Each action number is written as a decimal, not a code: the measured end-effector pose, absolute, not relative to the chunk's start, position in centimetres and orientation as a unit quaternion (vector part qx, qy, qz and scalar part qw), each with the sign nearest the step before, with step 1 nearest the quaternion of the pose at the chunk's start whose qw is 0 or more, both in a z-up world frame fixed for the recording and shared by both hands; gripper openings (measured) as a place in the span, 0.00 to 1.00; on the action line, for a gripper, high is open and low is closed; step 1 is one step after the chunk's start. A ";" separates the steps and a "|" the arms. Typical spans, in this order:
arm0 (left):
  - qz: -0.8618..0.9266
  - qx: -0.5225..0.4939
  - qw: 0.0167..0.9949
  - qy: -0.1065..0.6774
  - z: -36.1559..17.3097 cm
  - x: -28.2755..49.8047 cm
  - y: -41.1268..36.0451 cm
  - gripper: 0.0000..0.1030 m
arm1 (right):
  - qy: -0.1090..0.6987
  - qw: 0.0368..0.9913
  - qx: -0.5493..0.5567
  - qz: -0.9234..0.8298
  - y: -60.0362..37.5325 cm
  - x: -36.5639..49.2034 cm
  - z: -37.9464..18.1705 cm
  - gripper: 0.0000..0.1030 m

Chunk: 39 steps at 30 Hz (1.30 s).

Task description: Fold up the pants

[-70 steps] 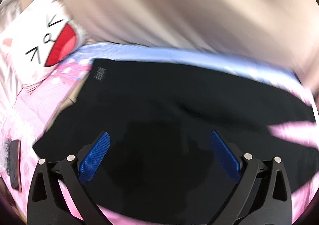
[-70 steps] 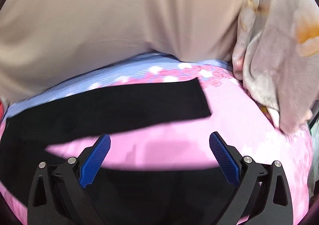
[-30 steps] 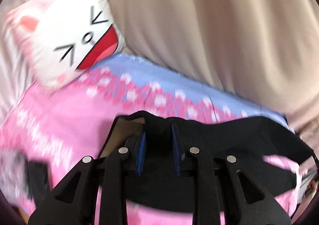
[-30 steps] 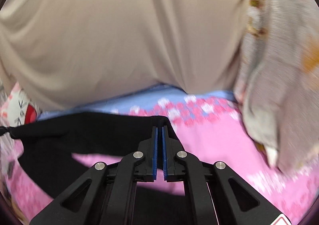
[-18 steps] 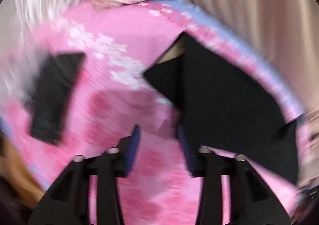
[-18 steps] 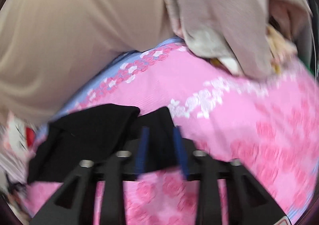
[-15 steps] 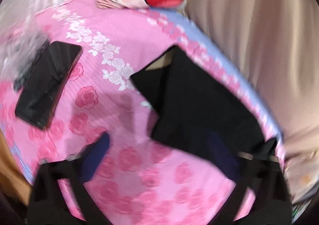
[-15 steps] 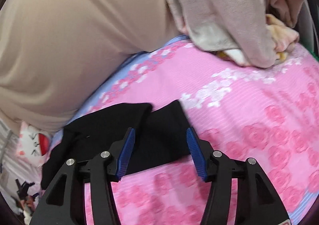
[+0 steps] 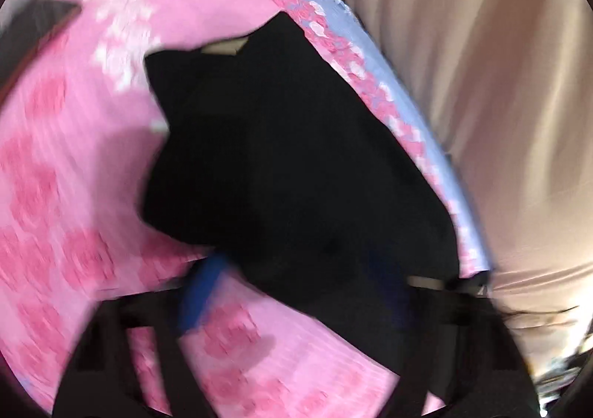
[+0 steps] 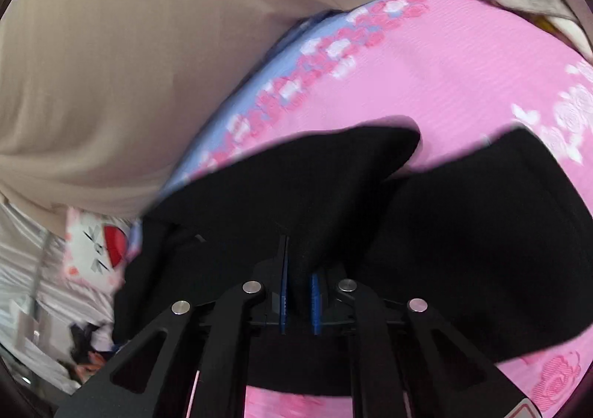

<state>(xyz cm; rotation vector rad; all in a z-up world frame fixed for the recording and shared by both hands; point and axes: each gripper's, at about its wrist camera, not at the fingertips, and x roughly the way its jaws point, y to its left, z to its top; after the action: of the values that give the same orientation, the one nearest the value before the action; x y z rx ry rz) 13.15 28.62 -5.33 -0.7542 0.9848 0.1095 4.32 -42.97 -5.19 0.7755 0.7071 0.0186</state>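
My right gripper [image 10: 298, 301] was nearly closed, its blue pads [image 10: 315, 303] pinching a raised ridge of the black fabric pants [image 10: 463, 225], which lay folded in a thick bundle on the pink rose-patterned bedsheet [image 10: 463, 76]. Two rounded black ends of the pants pointed toward the far side, with a notch of pink between them. My left gripper [image 9: 292, 299] was spread wide over the near edge of the same pants [image 9: 289, 158]; its left blue finger [image 9: 200, 292] was above the pink sheet [image 9: 55, 195], its right finger over the black cloth, gripping nothing. That view was blurred. A beige curtain [image 10: 111, 65] hung beyond the sheet's blue border, and a white cartoon-face pillow [image 10: 96, 243] lay at the left.
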 end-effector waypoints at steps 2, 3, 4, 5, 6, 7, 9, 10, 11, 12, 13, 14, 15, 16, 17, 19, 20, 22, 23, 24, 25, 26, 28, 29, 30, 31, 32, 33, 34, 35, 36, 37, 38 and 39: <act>0.040 -0.338 0.817 0.465 -4.8 14.0 29.1 0.32 | 0.301 0.898 0.321 -0.001 -42.7 3.2 -1.2 0.07; 0.037 -0.338 0.819 0.463 -4.5 14.2 29.6 0.32 | 0.274 0.916 0.292 -0.004 -42.7 1.7 1.5 0.07; 0.034 -0.338 0.820 0.461 -4.2 14.1 30.1 0.32 | 0.254 0.930 0.264 -0.015 -43.1 0.1 3.7 0.07; 0.030 -0.336 0.821 0.460 -4.0 14.0 30.7 0.32 | 0.250 0.936 0.245 -0.031 -43.5 -0.9 4.7 0.07; 0.027 -0.332 0.822 0.462 -4.0 14.1 30.9 0.32 | 0.257 0.939 0.217 -0.063 -44.5 -1.9 5.3 0.07; 0.027 -0.327 0.821 0.466 -4.3 14.2 31.2 0.32 | 0.274 0.936 0.206 -0.087 -45.6 -2.3 4.8 0.07; 0.029 -0.322 0.817 0.477 -5.2 14.5 31.5 0.33 | 0.341 0.906 0.223 -0.116 -49.0 -2.2 0.9 0.07; 0.033 -0.324 0.814 0.481 -5.8 14.6 31.6 0.33 | 0.368 0.890 0.238 -0.125 -50.1 -1.9 -1.2 0.07; 0.033 -0.324 0.814 0.482 -6.1 14.7 31.5 0.33 | 0.391 0.876 0.251 -0.132 -51.0 -1.8 -3.4 0.09; 0.033 -0.320 0.816 0.480 -6.0 14.8 31.5 0.33 | 0.401 0.868 0.265 -0.127 -51.2 -2.0 -5.5 0.09; 0.034 -0.312 0.820 0.479 -5.8 14.7 31.3 0.33 | 0.383 0.874 0.273 -0.123 -51.3 -2.3 -5.5 0.09; 0.034 -0.308 0.821 0.480 -5.6 14.6 31.3 0.33 | 0.370 0.877 0.280 -0.125 -51.3 -2.8 -5.3 0.11; 0.033 -0.306 0.821 0.482 -5.4 14.8 31.2 0.33 | 0.360 0.876 0.294 -0.127 -51.5 -2.9 -5.2 0.11; 0.031 -0.302 0.822 0.482 -5.1 14.9 31.3 0.32 | 0.355 0.877 0.300 -0.126 -51.5 -2.9 -5.0 0.11; 0.030 -0.298 0.823 0.482 -4.9 14.7 31.5 0.32 | 0.352 0.878 0.298 -0.128 -51.4 -2.8 -4.8 0.11; 0.026 -0.284 0.835 0.471 -3.5 14.5 31.5 0.32 | 0.332 0.889 0.285 -0.131 -50.7 -3.2 -3.5 0.11; 0.025 -0.275 0.841 0.466 -2.9 14.3 31.6 0.33 | 0.317 0.897 0.282 -0.126 -50.3 -3.7 -2.9 0.11; 0.026 -0.258 0.844 0.469 -2.3 13.7 32.2 0.35 | 0.309 0.901 0.277 -0.125 -50.0 -4.2 -2.0 0.19; 0.027 -0.258 0.838 0.480 -2.7 13.7 32.6 0.35 | 0.323 0.897 0.273 -0.126 -50.0 -4.3 -2.5 0.30; 0.028 -0.265 0.829 0.491 -3.3 13.6 33.2 0.35 | 0.353 0.886 0.270 -0.135 -50.3 -4.7 -3.5 0.32; 0.029 -0.274 0.821 0.500 -4.0 13.6 33.7 0.35 | 0.371 0.875 0.272 -0.152 -50.6 -5.0 -4.5 0.34; 0.029 -0.287 0.814 0.504 -4.4 13.6 34.2 0.35 | 0.379 0.868 0.279 -0.158 -50.8 -5.4 -5.1 0.36; 0.016 -0.305 0.809 0.502 -4.5 13.2 35.1 0.35 | 0.372 0.860 0.311 -0.159 -51.1 -6.9 -5.9 0.45; 0.014 -0.305 0.812 0.497 -4.0 13.3 35.3 0.33 | 0.363 0.861 0.319 -0.162 -51.1 -7.6 -5.9 0.47; 0.015 -0.301 0.816 0.493 -3.4 13.3 35.5 0.31 | 0.353 0.863 0.320 -0.167 -51.0 -8.3 -5.6 0.48; 0.015 -0.293 0.823 0.485 -2.4 13.6 35.7 0.31 | 0.347 0.866 0.318 -0.170 -50.9 -8.8 -5.2 0.49; 0.017 -0.286 0.828 0.481 -1.6 13.9 35.9 0.31 | 0.344 0.867 0.316 -0.172 -50.8 -9.0 -5.0 0.51; 0.020 -0.282 0.828 0.483 -1.3 14.2 36.0 0.32 | 0.338 0.870 0.314 -0.175 -50.7 -9.2 -4.7 0.52; 0.031 -0.276 0.820 0.501 -1.7 14.7 36.1 0.32 | 0.334 0.871 0.312 -0.180 -50.6 -9.3 -4.4 0.53; 0.047 -0.280 0.808 0.517 -2.3 14.9 36.2 0.30 | 0.331 0.871 0.312 -0.183 -50.6 -9.3 -4.3 0.53; 0.055 -0.288 0.802 0.521 -2.6 14.7 36.1 0.30 | 0.324 0.872 0.315 -0.187 -50.7 -9.5 -4.0 0.53; 0.060 -0.295 0.801 0.517 -2.8 14.3 35.7 0.30 | 0.317 0.873 0.319 -0.189 -50.8 -9.6 -3.8 0.53; 0.064 -0.293 0.806 0.511 -2.6 13.9 35.4 0.31 | 0.313 0.874 0.322 -0.187 -51.0 -9.7 -3.5 0.56; 0.069 -0.283 0.817 0.498 -1.9 13.2 34.6 0.37 | 0.313 0.874 0.322 -0.183 -51.0 -9.2 -3.2 0.59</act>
<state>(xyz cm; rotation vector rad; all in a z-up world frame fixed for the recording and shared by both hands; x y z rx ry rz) 13.24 34.65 -1.95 -0.6037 1.0608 0.1479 -9.23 -51.01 -3.22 0.6730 0.6537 -0.3819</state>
